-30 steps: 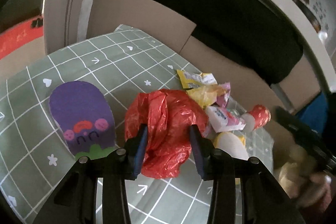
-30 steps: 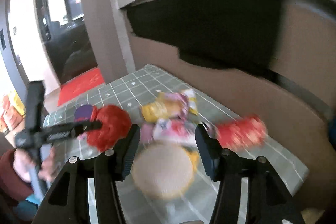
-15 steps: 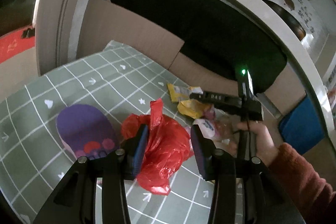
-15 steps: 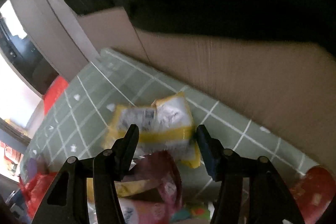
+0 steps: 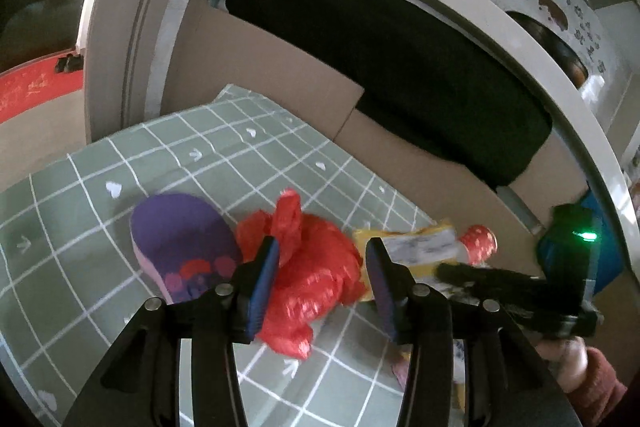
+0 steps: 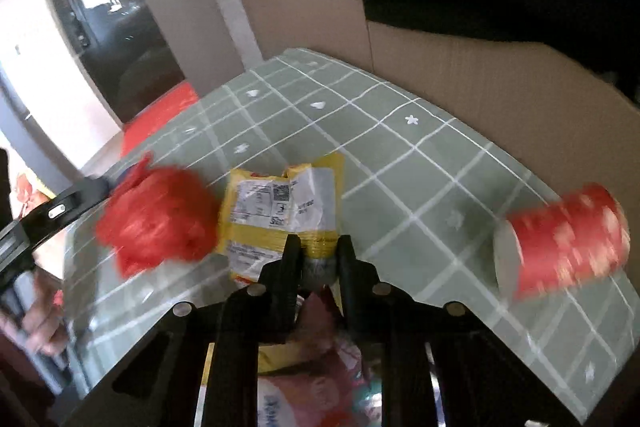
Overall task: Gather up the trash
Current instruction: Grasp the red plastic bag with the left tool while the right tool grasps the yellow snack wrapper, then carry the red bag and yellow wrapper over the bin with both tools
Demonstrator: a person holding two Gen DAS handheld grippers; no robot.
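Observation:
A crumpled red plastic bag lies on the green grid tablecloth. My left gripper is open, with its jaws either side of the bag. The bag also shows in the right wrist view. A yellow and white snack wrapper lies beside the bag. My right gripper is shut on the wrapper's near edge. The wrapper shows in the left wrist view, with the right gripper's body in front of it.
A red paper cup lies on its side at the right. A purple coaster lies left of the bag. More wrappers lie under the right gripper. A cardboard wall lines the far edge of the table.
My right gripper has closed on the yellow wrapper's edge. The view of my left gripper has shifted, and the bag sits further between its jaws.

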